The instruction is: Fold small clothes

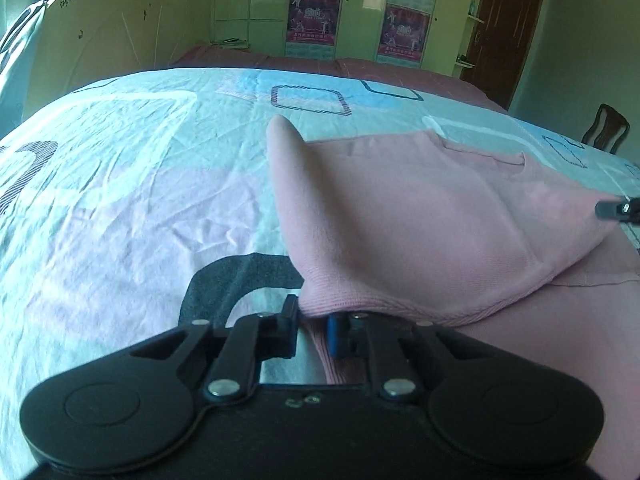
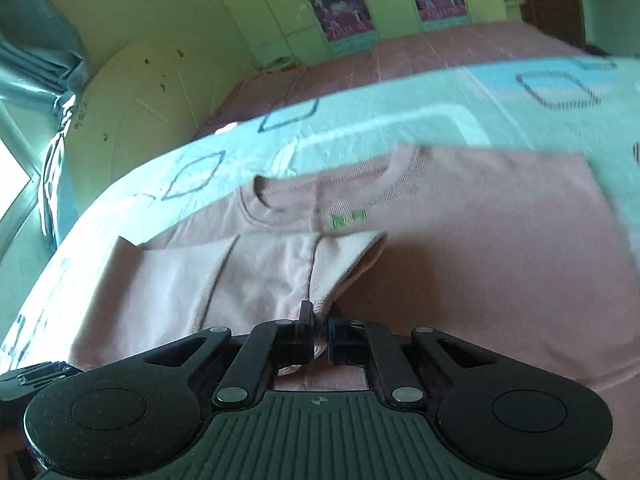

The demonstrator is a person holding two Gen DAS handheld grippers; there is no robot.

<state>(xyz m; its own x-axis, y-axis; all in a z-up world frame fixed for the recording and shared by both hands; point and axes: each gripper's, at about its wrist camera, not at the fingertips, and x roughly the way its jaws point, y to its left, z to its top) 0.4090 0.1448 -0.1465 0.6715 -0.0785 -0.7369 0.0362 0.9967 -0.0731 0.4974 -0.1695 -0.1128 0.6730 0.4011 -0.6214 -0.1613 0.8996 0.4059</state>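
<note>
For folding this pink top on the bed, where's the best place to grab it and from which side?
Pinch the pink top at its ribbed edge, coming in low from the near side. That edge is a thin, firm doubled band lying nearest, easy to lift. Both the left gripper and the right gripper are shut on the fabric's near edge.

Black hand-held gripper, silver rivets, blue pad.

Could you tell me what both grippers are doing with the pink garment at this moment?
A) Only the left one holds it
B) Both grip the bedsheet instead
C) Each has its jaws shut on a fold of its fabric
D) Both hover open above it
C: the left gripper and the right gripper each pinch an edge of the pink garment, lifted off the bedsheet.
</note>
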